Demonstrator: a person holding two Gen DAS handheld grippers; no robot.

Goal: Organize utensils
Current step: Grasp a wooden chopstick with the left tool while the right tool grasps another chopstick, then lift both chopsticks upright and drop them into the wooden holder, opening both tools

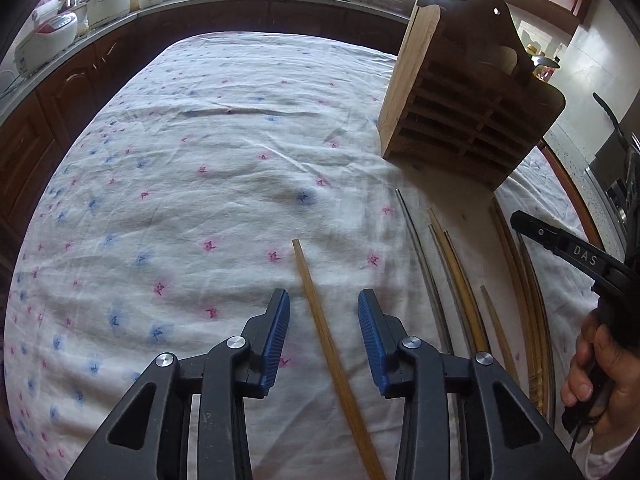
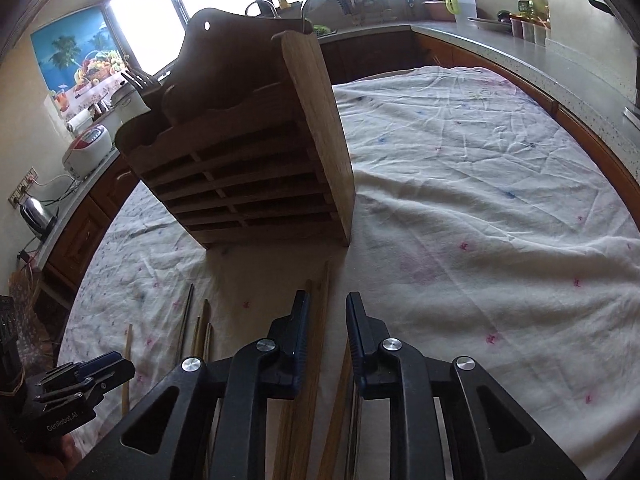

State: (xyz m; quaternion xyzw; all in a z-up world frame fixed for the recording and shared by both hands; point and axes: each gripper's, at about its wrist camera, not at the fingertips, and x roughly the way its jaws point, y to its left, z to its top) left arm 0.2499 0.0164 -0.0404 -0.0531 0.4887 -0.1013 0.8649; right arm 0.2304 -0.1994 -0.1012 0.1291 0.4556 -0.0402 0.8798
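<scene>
left gripper [image 1: 324, 312] was over a lone wooden chopstick [image 1: 320, 312] on the floral tablecloth [image 1: 180, 184], blue pads spread either side of it, not touching it. right gripper [image 2: 328, 320] sat over a bundle of wooden chopsticks [image 2: 320, 320] just in front of the wooden utensil rack [image 2: 260, 168]; jaws narrowly apart, sticks between them, no pinch visible yet. more chopsticks [image 1: 460, 272], some dark, lay between the two, near the rack's base. rack stood upright on the cloth, its slots looked empty from here.

my read: pickup step, early in the task. to do it well: centre each stick between the pads, pinch near the thick end, lift level so it didn't pivot. on the right, take only one or two sticks from the bundle so the rest didn't drag.
</scene>
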